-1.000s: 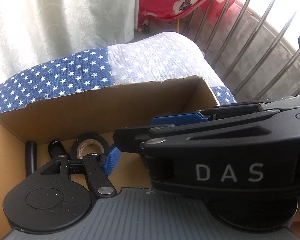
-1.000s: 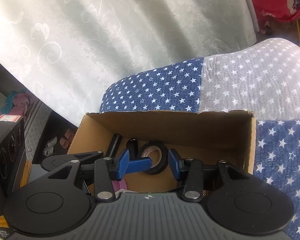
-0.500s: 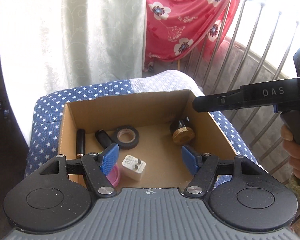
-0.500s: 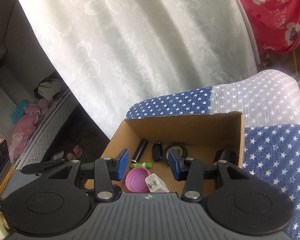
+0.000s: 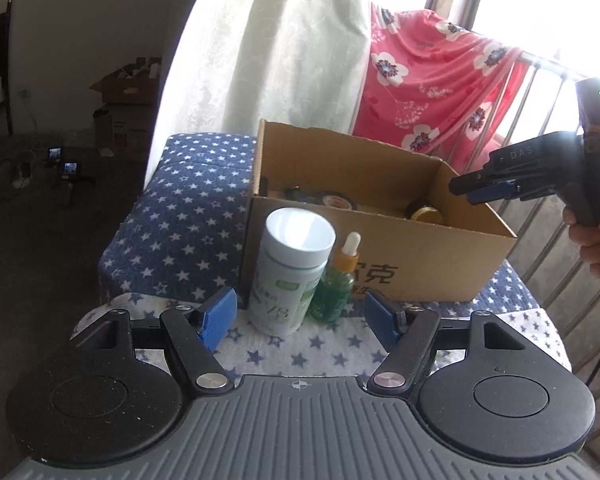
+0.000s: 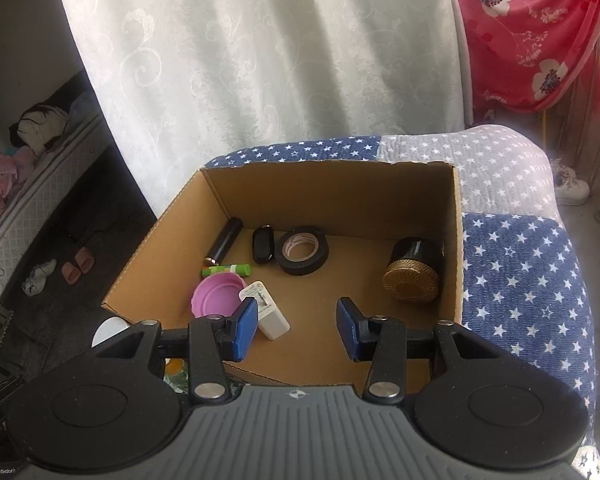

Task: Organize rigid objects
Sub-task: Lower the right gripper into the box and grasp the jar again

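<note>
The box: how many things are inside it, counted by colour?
In the cardboard box:
Black: 3 (tube, small case, tape roll)
Black and gold: 1 (jar)
Green: 1 (stick)
Pink: 1 (lid)
White: 1 (charger plug)
Total: 7
</note>
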`<act>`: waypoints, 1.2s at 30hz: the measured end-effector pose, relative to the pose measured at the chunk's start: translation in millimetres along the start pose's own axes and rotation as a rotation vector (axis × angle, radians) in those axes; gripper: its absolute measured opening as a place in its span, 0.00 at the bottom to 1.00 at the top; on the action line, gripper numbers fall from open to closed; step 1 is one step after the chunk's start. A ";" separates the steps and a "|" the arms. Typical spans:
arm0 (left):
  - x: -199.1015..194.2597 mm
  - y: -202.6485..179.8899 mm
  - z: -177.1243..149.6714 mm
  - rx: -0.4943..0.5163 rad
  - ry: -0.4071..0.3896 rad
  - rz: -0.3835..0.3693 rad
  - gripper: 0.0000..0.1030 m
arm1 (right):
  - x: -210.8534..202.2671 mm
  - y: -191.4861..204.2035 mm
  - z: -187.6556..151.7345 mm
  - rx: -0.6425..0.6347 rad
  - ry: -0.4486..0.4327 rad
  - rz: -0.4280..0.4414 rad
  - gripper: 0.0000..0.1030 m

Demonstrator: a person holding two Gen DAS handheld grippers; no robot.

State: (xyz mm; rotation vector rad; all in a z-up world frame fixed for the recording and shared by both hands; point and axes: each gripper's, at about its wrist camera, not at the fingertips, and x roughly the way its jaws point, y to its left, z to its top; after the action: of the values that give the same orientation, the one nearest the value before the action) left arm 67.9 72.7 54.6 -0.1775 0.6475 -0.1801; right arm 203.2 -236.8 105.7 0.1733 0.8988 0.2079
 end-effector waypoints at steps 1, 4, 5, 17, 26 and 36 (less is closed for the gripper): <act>-0.6 2.6 -3.8 0.000 -0.007 0.011 0.69 | 5.1 0.8 2.3 -0.005 0.013 -0.026 0.45; -5.6 15.1 -17.5 -0.004 -0.027 0.044 0.69 | 23.5 1.4 8.5 -0.024 0.051 -0.126 0.45; -5.7 17.6 -19.3 -0.002 -0.030 0.048 0.69 | 30.9 1.1 11.2 -0.027 0.070 -0.155 0.45; -1.4 40.8 -27.9 0.038 -0.069 0.021 0.69 | 112.6 3.3 32.5 -0.116 0.232 -0.422 0.44; 1.7 49.1 -26.0 0.039 -0.082 -0.007 0.69 | 121.4 15.0 46.2 -0.152 0.217 -0.473 0.44; 1.5 53.3 -25.2 0.028 -0.078 -0.013 0.69 | 138.0 23.4 51.0 -0.106 0.244 -0.338 0.50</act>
State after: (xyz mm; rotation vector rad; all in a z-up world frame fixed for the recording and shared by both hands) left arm 59.5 121.3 22.2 -0.1607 0.5657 -0.1936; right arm 324.5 -182.8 38.0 -0.1062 1.1409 -0.0399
